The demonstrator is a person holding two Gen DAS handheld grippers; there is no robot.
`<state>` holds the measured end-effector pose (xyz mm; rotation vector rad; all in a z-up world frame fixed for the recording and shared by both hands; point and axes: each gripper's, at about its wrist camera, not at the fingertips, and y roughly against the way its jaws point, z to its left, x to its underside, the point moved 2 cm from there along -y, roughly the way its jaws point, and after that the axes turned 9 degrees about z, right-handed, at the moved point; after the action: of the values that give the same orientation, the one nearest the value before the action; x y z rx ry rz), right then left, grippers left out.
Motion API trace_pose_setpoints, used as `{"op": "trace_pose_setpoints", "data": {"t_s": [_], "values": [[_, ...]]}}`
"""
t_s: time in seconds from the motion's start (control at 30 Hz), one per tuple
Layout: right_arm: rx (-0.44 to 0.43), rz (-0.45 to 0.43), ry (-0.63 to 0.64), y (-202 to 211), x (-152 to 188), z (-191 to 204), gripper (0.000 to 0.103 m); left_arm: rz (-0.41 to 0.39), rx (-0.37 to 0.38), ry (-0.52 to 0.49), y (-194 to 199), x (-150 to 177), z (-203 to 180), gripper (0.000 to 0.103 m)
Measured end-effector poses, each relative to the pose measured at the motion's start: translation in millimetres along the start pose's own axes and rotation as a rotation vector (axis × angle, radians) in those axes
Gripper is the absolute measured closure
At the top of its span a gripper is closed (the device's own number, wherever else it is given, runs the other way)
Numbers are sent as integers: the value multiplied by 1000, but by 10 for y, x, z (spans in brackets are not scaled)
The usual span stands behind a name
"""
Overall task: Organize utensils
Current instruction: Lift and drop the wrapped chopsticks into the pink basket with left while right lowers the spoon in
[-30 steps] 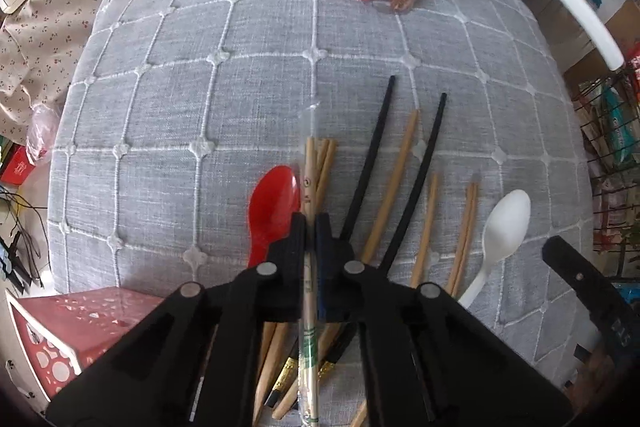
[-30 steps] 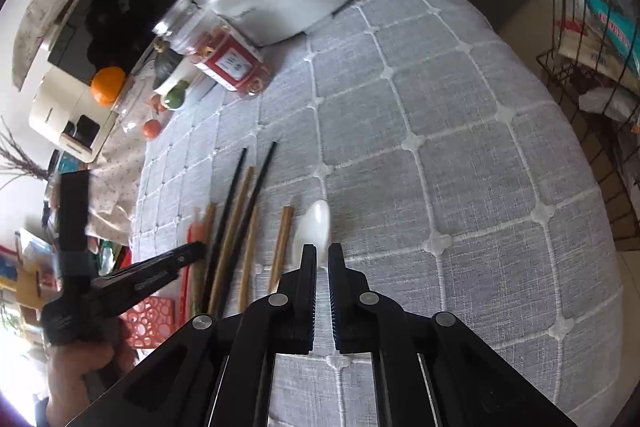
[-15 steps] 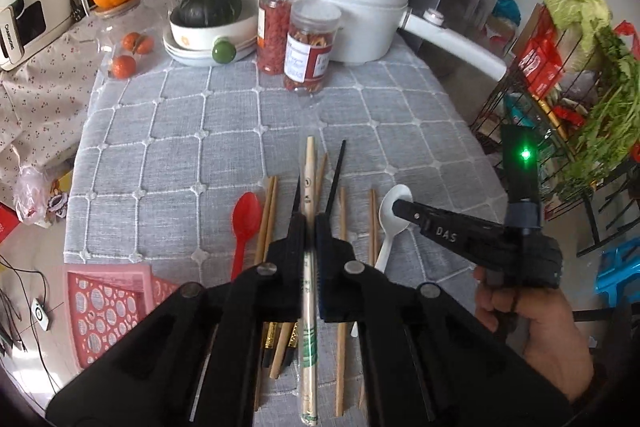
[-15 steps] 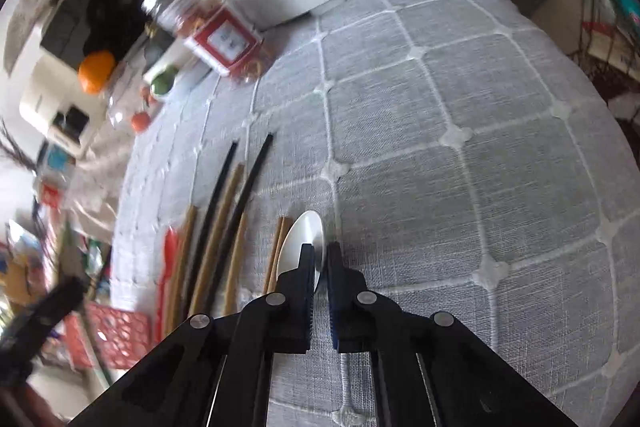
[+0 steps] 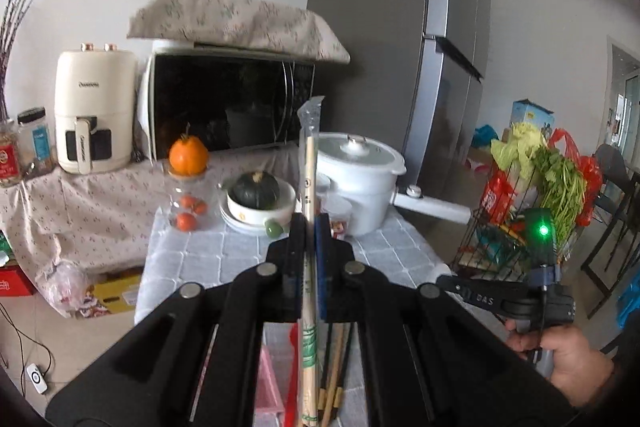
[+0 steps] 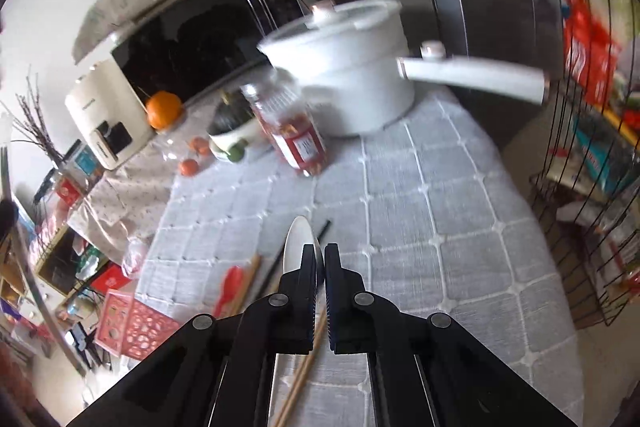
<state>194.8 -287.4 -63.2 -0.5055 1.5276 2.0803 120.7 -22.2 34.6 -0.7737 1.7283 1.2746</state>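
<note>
Left wrist view: wrapped chopsticks (image 5: 309,187) clamped in the left tool (image 5: 311,227).
Their long axis rises past the white pot (image 5: 356,163); the right tool (image 6: 319,259) pinches a white spoon (image 6: 298,243), bowl toward that pot.

Colours and patterns on and around the table

The tablecloth (image 6: 460,211) is grey, crossed by a white stitched grid. The pot (image 6: 348,67) is white. The spoon (image 6: 298,247) between the black right gripper (image 6: 319,259) is white; a red spoon (image 6: 228,289) and a pink perforated basket (image 6: 134,327) are seen at the left. Pale wooden chopsticks (image 5: 309,187) in clear wrap with green print are clamped by the black left gripper (image 5: 310,227). A dark green squash (image 5: 256,189) is shown in a white bowl (image 5: 260,213). An orange fruit (image 5: 188,157) is seen beside a cream appliance (image 5: 94,115). The fridge (image 5: 400,47) is grey.
</note>
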Motion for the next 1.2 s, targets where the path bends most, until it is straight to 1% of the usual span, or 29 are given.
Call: {"op": "trace_pose_setpoints", "data": {"t_s": [0.1,0.17,0.27,0.37,0.5,0.6,0.67,0.73,0.83,0.87,0.9,0.93,1.0,1.03,1.1,1.2], "values": [[5,-60,14,205,-7,154,99,-95,-65,-40,34,43,68,97],[8,-98,16,324,-9,249,99,-128,-86,-43,-1,89,131,97],[16,-146,19,446,2,404,99,-140,-117,-34,-85,161,226,97],[17,-163,24,512,38,506,99,-135,-152,-16,-203,239,345,97],[16,-174,26,529,72,635,99,-84,-169,20,-366,351,444,97],[5,-177,31,518,95,735,99,-33,-180,6,-461,441,456,97],[0,-181,42,509,106,811,99,15,-163,11,-512,487,468,97],[-9,-182,57,495,111,912,99,72,-129,28,-551,525,482,97],[-18,-188,74,480,120,1041,99,140,-110,35,-552,553,492,90],[-22,-189,79,473,121,1087,99,159,-105,40,-527,547,502,84],[-28,-192,83,468,126,1135,99,182,-92,49,-504,541,520,76],[-36,-197,86,467,127,1187,99,197,-79,58,-483,544,542,72],[-47,-210,93,472,133,1274,99,230,-63,83,-410,535,607,57],[-50,-217,97,477,135,1312,99,249,-58,92,-367,536,636,55],[-56,-235,110,485,138,1404,99,294,-60,111,-301,563,703,44],[-67,-262,125,486,145,1529,99,351,-74,133,-231,627,823,35]]}}
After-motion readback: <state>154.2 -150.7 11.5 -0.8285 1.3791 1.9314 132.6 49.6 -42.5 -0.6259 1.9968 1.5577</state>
